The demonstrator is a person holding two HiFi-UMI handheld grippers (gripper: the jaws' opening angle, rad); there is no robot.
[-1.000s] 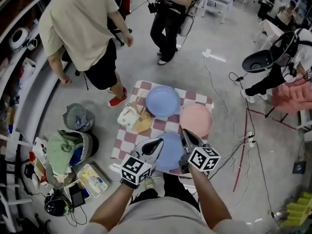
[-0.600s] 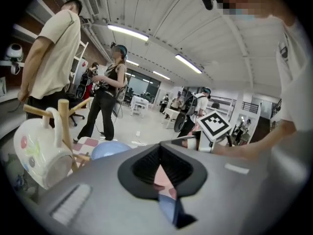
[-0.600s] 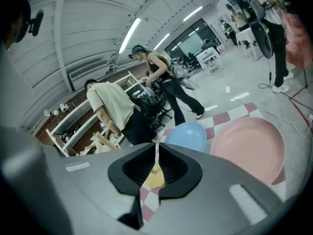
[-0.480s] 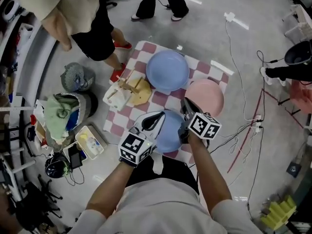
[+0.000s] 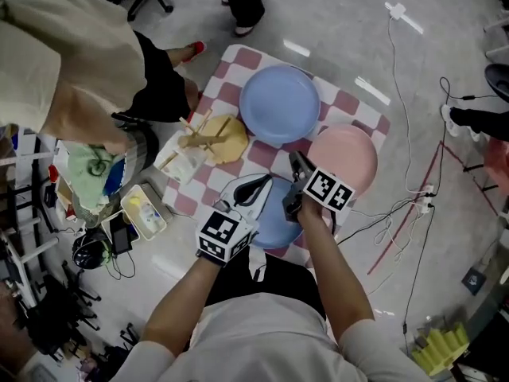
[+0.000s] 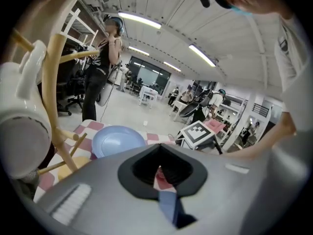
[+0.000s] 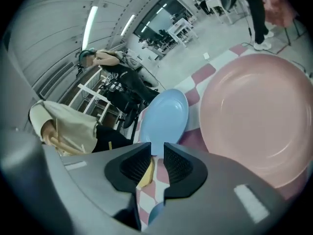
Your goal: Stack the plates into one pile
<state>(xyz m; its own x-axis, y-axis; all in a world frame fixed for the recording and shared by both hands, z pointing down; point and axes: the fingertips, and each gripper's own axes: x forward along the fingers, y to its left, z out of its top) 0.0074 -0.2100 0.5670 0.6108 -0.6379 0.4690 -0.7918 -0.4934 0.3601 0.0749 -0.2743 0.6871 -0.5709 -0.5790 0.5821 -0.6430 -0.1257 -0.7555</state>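
A checkered cloth (image 5: 350,102) lies on the floor with three plates on it. One blue plate (image 5: 278,104) (image 6: 117,140) (image 7: 167,116) is at the far side. To its right and nearer lies a pink plate (image 5: 343,159) (image 7: 259,116). A second blue plate (image 5: 274,217) is nearest me, under both grippers. My left gripper (image 5: 262,183) (image 6: 157,146) hovers over that near plate's left part, its jaws closed at the tips and empty. Over the plate's right part, by the pink plate's edge, my right gripper (image 5: 294,160) (image 7: 157,151) shows a narrow gap between its jaws, with nothing in it.
A wooden rack on a yellowish plate (image 5: 213,140) stands at the cloth's left, with a white mug (image 6: 19,111) on it. A person in beige (image 5: 64,54) bends close at the left. Bags and a plastic box (image 5: 143,212) lie left; cables (image 5: 413,205) run right.
The head view has shifted and come closer over the cloth. Both grippers stay over the near blue plate. The person in beige has come closer at the left.
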